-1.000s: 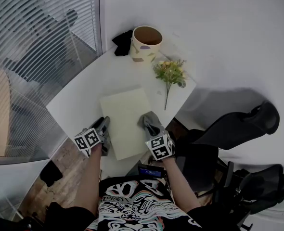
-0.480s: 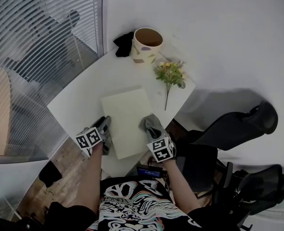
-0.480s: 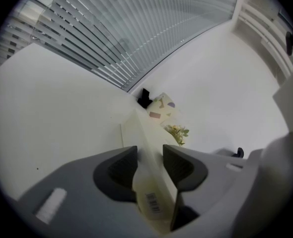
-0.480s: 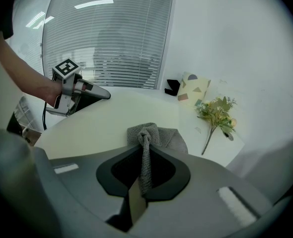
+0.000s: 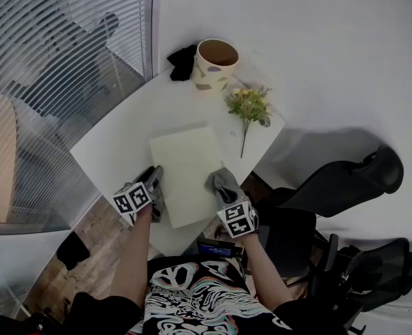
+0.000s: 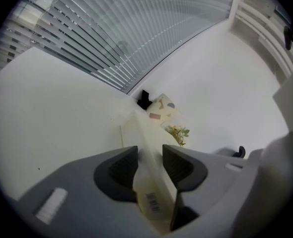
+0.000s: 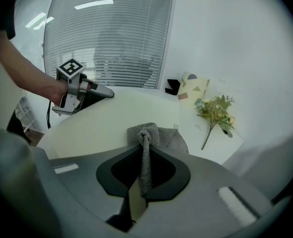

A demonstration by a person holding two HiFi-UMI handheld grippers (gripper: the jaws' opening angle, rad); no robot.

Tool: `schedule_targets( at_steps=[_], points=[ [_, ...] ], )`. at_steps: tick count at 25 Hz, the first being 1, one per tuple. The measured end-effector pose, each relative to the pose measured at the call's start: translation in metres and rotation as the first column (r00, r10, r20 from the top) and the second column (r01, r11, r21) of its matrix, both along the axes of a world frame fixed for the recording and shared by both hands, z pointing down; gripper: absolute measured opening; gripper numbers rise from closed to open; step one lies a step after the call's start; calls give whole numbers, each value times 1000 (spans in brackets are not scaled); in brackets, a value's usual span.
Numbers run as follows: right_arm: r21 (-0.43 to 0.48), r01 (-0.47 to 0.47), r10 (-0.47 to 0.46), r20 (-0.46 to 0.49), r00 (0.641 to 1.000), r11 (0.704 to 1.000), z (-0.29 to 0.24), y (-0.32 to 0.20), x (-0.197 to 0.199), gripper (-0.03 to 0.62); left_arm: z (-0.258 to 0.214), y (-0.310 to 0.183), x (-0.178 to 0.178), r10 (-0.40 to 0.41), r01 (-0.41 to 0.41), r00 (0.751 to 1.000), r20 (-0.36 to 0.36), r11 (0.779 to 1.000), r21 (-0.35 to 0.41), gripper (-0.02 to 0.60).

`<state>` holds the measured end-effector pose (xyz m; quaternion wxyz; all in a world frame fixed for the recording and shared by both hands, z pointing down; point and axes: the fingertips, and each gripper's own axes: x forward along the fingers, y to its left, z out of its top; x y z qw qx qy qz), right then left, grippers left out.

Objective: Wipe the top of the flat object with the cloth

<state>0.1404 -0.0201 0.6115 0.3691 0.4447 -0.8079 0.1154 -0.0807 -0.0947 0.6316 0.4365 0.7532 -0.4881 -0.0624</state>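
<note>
Item: flat object [image 5: 186, 169], pale, lying on the white table [image 5: 119, 142].
Cloth [image 5: 222, 182]: grey, resting on its right edge, pinched in the right hand-held gripper [image 5: 224, 190].
Left hand-held gripper [image 5: 154, 180]: clamped on the left edge.
Method, as I judge it: press the cloth flat, use long overlapping strokes, and brace with the left.
Unclear to me: the cloth's contact underneath, and the dark item [image 5: 184, 60] behind the cup [image 5: 214, 63].

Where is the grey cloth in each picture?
Head view: grey cloth low centre, on the pale board's right edge.
Left gripper view: not in it.
Right gripper view: centre, pinched between the jaws.
Shared landmark: the patterned pot, in all three.
</note>
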Motion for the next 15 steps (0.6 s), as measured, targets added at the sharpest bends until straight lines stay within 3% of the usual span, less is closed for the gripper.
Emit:
schedule_targets(
  at_steps=[15],
  points=[
    [-21, 12, -11, 29, 1000, 1000, -3, 21, -2, 14, 1, 1, 0, -27, 26, 999, 47, 999, 24, 204]
  ],
)
